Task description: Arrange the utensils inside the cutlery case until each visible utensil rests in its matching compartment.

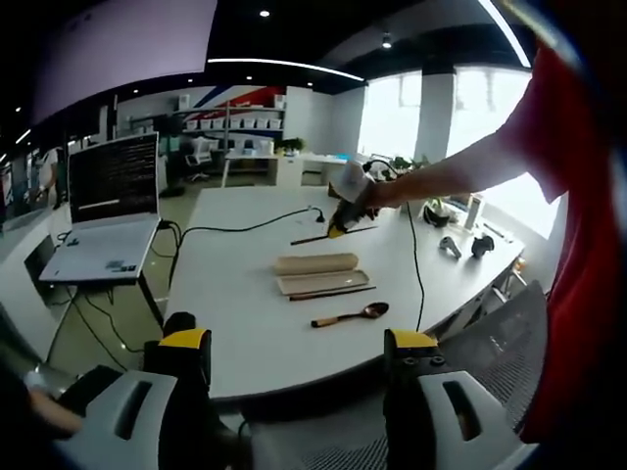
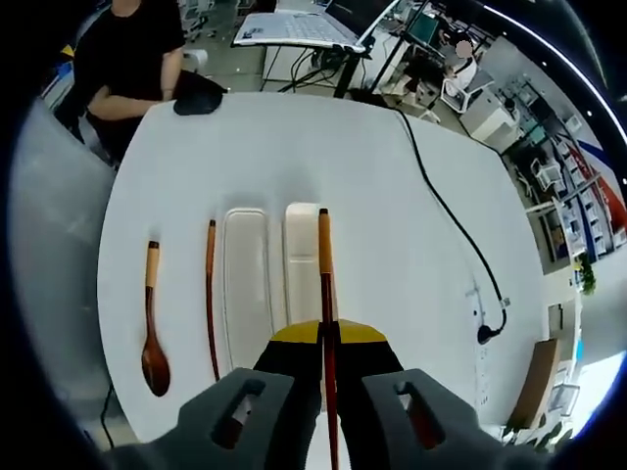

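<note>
In the right gripper view, the right gripper (image 2: 326,338) has its yellow-tipped jaws closed on a dark red chopstick with a tan end (image 2: 324,284), which runs straight out from the jaws above the white table (image 2: 392,215). Under its far end lies the cream oblong case lid (image 2: 303,259), and just beside that lid sits the cream open cutlery case tray (image 2: 246,284). A second dark red chopstick (image 2: 210,294) lies on the table along the tray's other side, close to its edge. Further out, apart from it, rests a brown wooden spoon with a tan handle (image 2: 152,328). A black cable (image 2: 451,220) crosses the table.

In the left gripper view, the left gripper (image 1: 296,357) hangs off the table's near edge, well back from the case, with its jaws wide apart and nothing between them. An open laptop (image 1: 110,211) stands on a side stand beside the table.
</note>
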The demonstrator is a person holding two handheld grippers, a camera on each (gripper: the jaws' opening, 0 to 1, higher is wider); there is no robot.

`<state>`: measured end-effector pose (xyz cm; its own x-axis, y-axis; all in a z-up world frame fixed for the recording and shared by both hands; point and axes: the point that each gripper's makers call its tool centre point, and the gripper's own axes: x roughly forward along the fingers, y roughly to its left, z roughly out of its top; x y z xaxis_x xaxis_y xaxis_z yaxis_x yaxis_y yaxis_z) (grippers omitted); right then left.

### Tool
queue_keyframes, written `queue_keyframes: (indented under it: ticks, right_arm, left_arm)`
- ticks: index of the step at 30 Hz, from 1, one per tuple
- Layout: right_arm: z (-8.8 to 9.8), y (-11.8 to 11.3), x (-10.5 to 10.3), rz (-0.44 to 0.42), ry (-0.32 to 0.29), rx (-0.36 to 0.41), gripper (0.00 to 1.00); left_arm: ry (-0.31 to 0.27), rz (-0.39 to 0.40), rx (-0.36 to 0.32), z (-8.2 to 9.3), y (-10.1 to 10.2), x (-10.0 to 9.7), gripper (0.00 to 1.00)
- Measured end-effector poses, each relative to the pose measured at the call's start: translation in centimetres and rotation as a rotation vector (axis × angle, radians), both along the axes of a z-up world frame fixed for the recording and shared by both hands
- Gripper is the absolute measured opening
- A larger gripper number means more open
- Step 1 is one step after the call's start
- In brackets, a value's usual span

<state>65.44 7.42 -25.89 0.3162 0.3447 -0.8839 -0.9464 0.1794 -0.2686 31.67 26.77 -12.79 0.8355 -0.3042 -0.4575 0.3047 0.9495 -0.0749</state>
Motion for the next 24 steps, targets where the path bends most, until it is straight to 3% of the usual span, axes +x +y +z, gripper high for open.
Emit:
queue_keyframes:
  ticks: [10, 17, 24]
  right_arm:
    - [-0.8, 1.7, 0.3, 0.017, 0.065, 0.002, 0.00]
    - [-0.5, 2.6, 2.1, 0.009, 0.064, 0.005, 0.00]
    - [-1.4, 3.3, 2.1, 0.033, 0.073, -0.005, 0.00]
  left_arm:
    - [0.016, 0.011, 0.001, -0.5, 0.4, -0.3, 0.74]
    - [0.023, 0.007, 0.006, -0.5, 0.6, -0.1, 0.74]
    - [0.026, 0.007, -0.006, -0.7, 0.1, 0.1, 0.74]
